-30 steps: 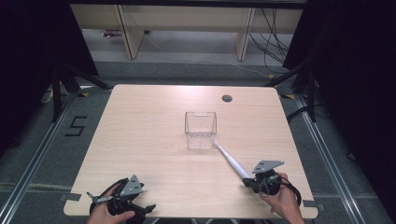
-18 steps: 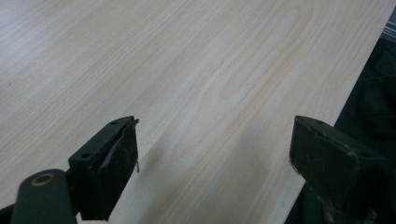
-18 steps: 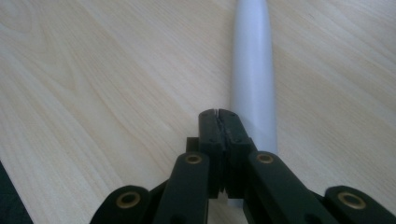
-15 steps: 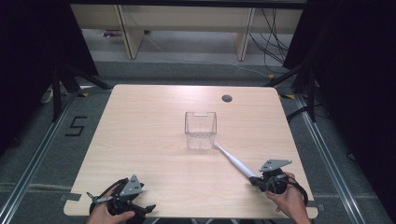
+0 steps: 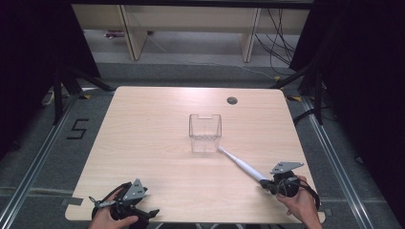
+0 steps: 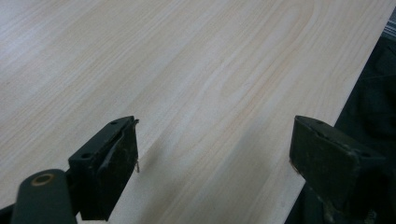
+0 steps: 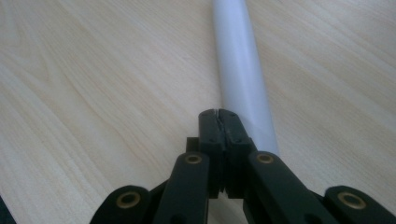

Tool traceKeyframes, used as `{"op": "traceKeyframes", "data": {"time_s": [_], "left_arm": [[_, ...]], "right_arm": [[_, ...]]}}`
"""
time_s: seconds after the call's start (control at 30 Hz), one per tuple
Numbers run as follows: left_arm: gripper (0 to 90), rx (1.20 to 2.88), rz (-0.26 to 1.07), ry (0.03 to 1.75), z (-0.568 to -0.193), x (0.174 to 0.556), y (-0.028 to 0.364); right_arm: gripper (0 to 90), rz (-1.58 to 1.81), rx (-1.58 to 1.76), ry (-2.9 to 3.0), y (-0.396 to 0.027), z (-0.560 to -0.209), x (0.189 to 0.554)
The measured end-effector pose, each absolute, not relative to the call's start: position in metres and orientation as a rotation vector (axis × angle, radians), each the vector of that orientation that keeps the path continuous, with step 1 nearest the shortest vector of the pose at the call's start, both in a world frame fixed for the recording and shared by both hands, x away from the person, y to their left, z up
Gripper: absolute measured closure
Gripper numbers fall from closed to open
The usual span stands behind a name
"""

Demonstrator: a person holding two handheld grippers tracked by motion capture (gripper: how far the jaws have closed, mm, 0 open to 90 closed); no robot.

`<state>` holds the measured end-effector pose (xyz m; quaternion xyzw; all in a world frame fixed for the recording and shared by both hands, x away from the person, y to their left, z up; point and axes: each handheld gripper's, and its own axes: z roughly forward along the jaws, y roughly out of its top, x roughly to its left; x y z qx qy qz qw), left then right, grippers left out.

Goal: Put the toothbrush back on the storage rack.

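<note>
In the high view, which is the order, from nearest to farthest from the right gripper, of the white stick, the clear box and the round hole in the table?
From the right gripper:
1. White stick, lying right beside its jaws, slanting toward the box.
2. Clear box, mid-table, at the stick's far tip.
3. Round hole, near the table's far edge.

Our left gripper (image 6: 215, 158) has two flat black jaws with small round screw holes and a brass ring on its arm near the table (image 6: 187, 70). Our right gripper (image 7: 218, 114) has black jaw arms with four brass rings. Each gripper has a grey three-cornered plate on top, and a black strap goes round our right hand (image 5: 298, 200).
</note>
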<state>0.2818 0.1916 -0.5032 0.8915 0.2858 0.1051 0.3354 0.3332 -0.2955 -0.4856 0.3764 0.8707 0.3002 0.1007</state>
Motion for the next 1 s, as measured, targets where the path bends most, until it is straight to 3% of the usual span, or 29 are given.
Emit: {"op": "traceKeyframes", "data": {"time_s": [0.43, 0.63, 0.73, 1.0], "left_arm": [[14.8, 2.311, 0.273, 0.764, -0.504, 0.281, 0.19], [14.8, 2.316, 0.273, 0.77, -0.505, 0.282, 0.19], [14.8, 2.31, 0.276, 0.767, -0.504, 0.282, 0.191], [14.8, 2.325, 0.266, 0.761, -0.502, 0.283, 0.191]], "right_arm": [[86.9, 0.928, 1.116, 2.55, -0.294, -0.481, 0.332], [75.3, 0.906, 1.061, 2.544, -0.286, -0.468, 0.333], [63.0, 0.833, 1.058, 2.534, -0.279, -0.461, 0.339], [58.1, 0.686, 1.01, 2.574, -0.264, -0.454, 0.355]]}}
